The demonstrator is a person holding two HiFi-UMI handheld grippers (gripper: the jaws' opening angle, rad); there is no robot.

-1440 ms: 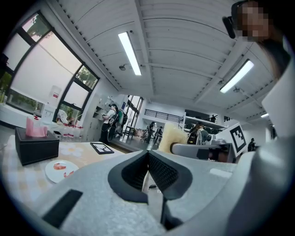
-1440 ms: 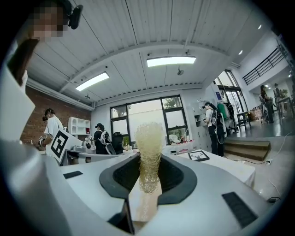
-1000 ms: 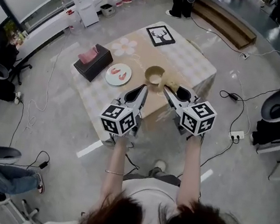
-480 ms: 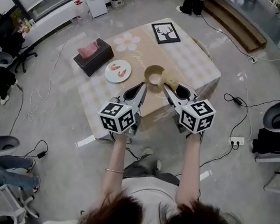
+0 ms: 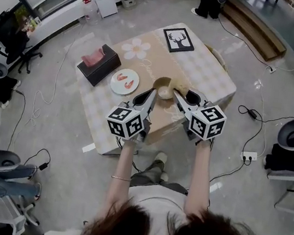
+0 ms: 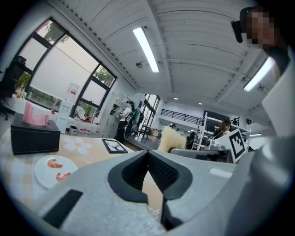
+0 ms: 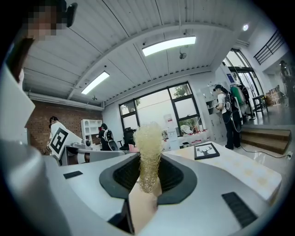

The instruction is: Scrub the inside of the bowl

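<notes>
A tan bowl [image 5: 164, 87] stands on the checked table [image 5: 210, 69] near its front edge. My left gripper [image 5: 152, 93] hovers just left of the bowl's rim; its jaws [image 6: 148, 154] are shut with nothing between them. My right gripper [image 5: 176, 94] sits just right of the bowl, shut on a pale yellow mesh scrubber [image 5: 181, 87]. In the right gripper view the scrubber [image 7: 148, 152] sticks up from between the pads of that gripper [image 7: 147, 161]. It also shows in the left gripper view as a fuzzy scrubber [image 6: 172, 138]. The bowl is hidden in both gripper views.
Left of the bowl lie a white plate with shrimp [image 5: 124, 81] and a black tissue box [image 5: 99, 64]. A framed deer picture [image 5: 178, 39] and a flower mat [image 5: 135, 49] lie at the far side. Cables and office chairs [image 5: 292, 143] ring the table on the floor.
The person has come closer to the table, so the bowl now lies right between the two gripper tips. Both grippers keep their pose, and the right one still holds the scrubber.
</notes>
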